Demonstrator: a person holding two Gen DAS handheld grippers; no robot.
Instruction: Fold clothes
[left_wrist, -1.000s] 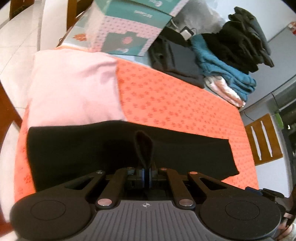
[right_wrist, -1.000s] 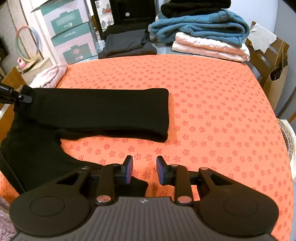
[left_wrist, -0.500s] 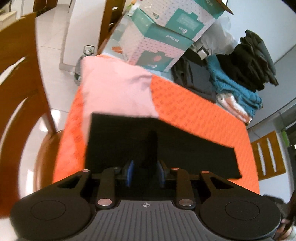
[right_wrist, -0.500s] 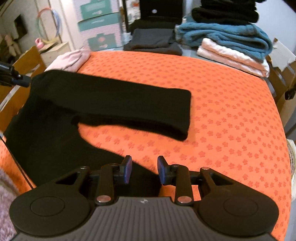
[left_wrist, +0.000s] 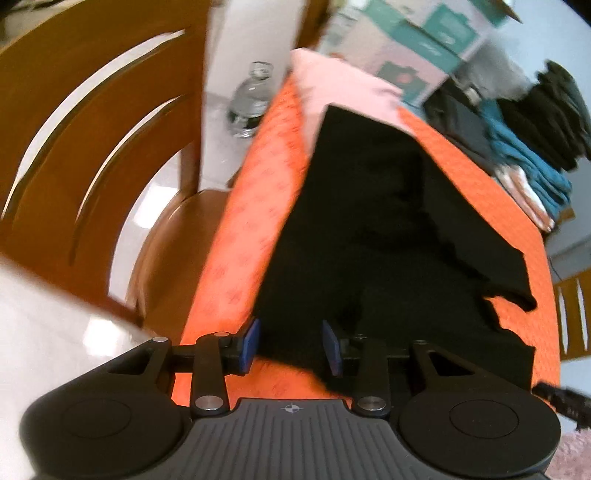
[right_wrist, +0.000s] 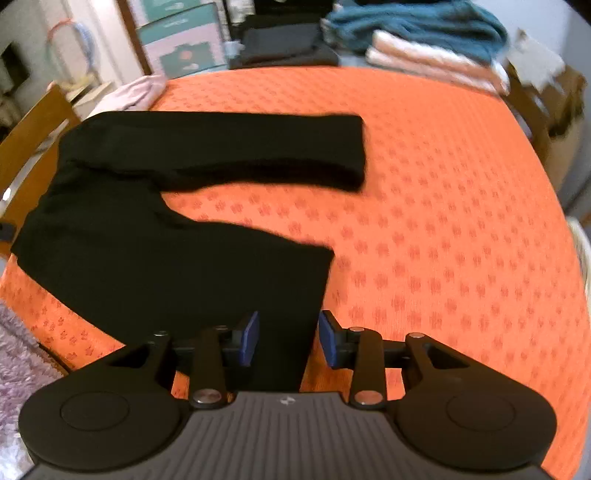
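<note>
Left wrist view: we see the black garment running lengthwise along the orange patterned tablecloth, its far end overlapping a folded pink garment. Only this view shows the wooden chair and a clear bottle on the floor off the table edge. The left gripper has jaws wide apart, holding nothing, over the cloth's near edge. In the right wrist view we get the garment's full shape: flat, one long leg or sleeve stretched right, a second shorter one bent toward us. The right gripper is spread wide too, empty, above that near end. Stacked folded clothes sit at the far edge.
</note>
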